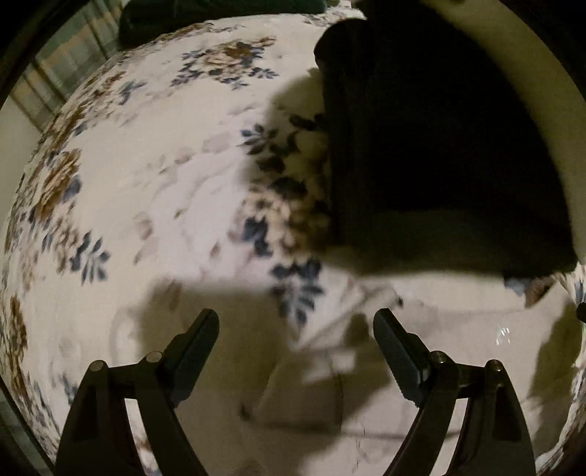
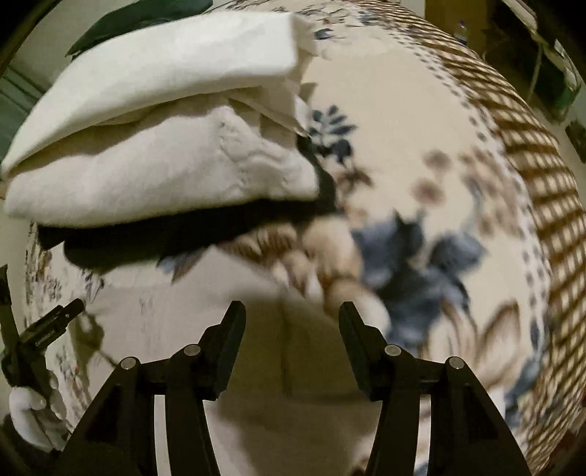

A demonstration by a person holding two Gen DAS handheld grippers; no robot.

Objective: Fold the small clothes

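Observation:
A pale cream garment lies flat on the floral bedspread, and my left gripper hangs open just above its left part, nothing between the fingers. A black folded garment lies beyond it to the right. In the right wrist view a stack of folded clothes, white and cream on top of black, rests at the upper left. My right gripper is open over the cream garment, holding nothing. The left gripper's body and a white-gloved hand show at the left edge.
A dark green cloth lies at the far edge of the bed, also seen as dark green cloth behind the stack. The bedspread's brown checked border curves along the right. Clutter with a bottle stands beyond it.

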